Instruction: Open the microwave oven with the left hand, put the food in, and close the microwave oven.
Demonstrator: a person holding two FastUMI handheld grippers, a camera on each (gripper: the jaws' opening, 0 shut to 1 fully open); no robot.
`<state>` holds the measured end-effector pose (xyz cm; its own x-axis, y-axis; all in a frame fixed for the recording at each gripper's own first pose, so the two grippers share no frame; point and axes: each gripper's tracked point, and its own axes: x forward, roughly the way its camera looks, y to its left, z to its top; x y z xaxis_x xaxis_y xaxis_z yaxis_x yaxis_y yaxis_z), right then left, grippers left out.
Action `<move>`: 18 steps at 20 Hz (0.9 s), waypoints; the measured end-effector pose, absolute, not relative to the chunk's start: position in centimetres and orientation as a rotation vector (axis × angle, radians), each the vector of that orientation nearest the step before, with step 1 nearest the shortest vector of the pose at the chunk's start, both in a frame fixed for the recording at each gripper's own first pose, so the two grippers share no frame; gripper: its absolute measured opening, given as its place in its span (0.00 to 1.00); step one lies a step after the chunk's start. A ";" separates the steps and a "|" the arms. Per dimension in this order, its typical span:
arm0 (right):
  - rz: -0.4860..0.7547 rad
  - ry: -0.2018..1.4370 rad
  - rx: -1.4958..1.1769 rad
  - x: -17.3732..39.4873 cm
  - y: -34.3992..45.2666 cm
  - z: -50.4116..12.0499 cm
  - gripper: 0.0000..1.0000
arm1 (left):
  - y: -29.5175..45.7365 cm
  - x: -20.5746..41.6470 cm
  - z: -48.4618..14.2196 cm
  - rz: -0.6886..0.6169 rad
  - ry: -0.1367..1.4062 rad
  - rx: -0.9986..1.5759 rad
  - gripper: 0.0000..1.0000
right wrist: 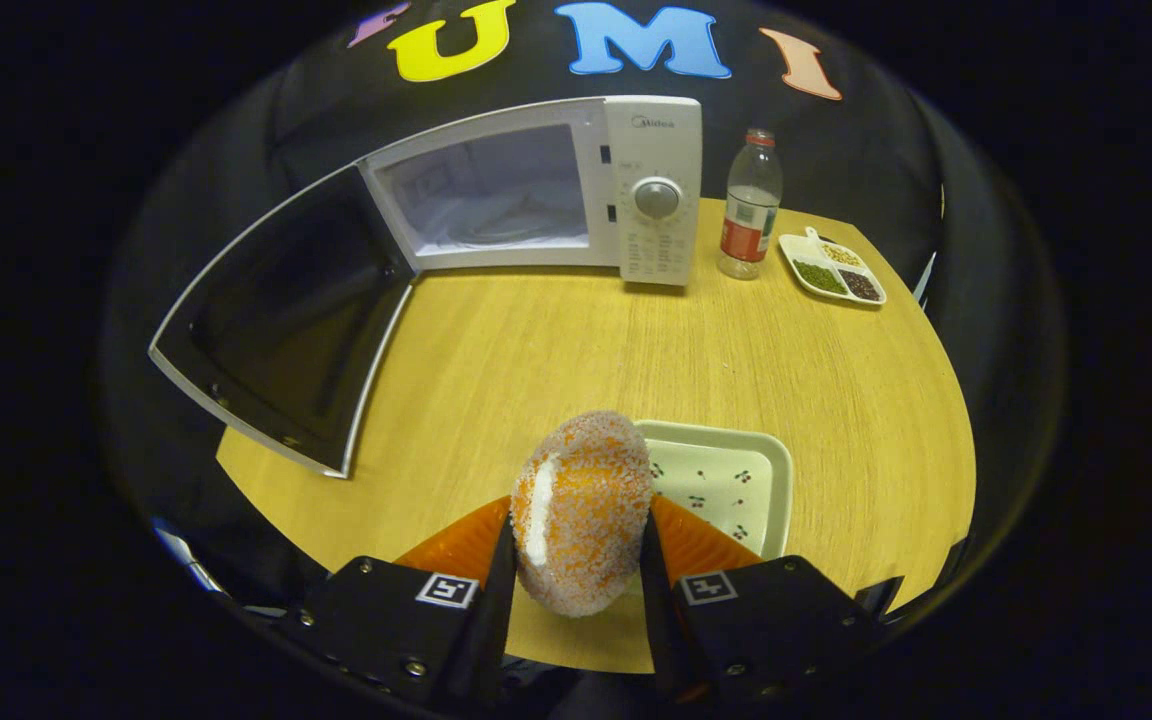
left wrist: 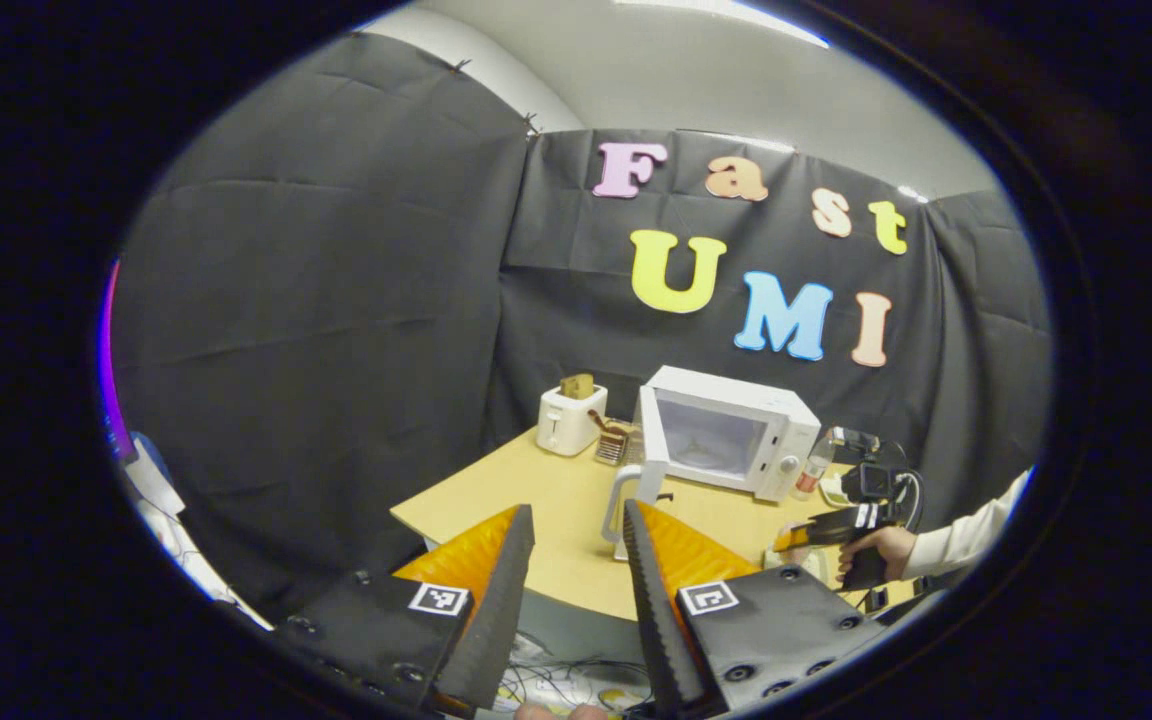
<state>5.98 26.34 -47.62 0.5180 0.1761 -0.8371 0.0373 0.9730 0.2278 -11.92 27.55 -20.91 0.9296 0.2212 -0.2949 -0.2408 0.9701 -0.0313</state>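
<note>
One step of three appears complete: the microwave oven (right wrist: 536, 195) stands at the far edge of the desk (right wrist: 556, 350) with its door (right wrist: 276, 320) swung wide toward the desk's left edge, leaving the cavity exposed. The food (right wrist: 581, 525), a rounded, crumb-coated piece with a pale stripe, is clamped between both fingers of the right gripper (right wrist: 576, 560), held above the near edge of the desk and just beside a shallow square dish (right wrist: 736, 470), well apart from the oven. Judged from this, the second step, carrying the food into the cavity, is under way but not finished, and closing the door is left. In the left gripper view the left gripper (left wrist: 576, 570) sits back from the near-left corner of the desk with its jaws released and nothing between them; the oven (left wrist: 726, 430) with its open door, a toaster (left wrist: 569, 418) toward the far-left corner, and the other gripper (left wrist: 826, 527) in a hand with a pale sleeve are seen farther off. Beside the oven, toward the far-right corner, stand a bottle (right wrist: 748, 205) and a divided tray of dried goods (right wrist: 831, 270). The left gripper seems free for the closing push.
</note>
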 end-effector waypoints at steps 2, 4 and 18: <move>0.095 0.984 0.277 7.5 27.9 -45.8 0.58 | 27.2 -11.1 -19.7 0.222 0.268 -0.012 0.63; 0.098 0.955 0.345 9.2 29.6 -44.7 0.58 | 26.7 -10.0 -19.4 0.207 0.261 0.009 0.73; 0.114 0.822 0.542 25.9 37.0 -46.2 0.58 | 26.7 -1.9 -20.0 0.323 0.326 -0.219 0.77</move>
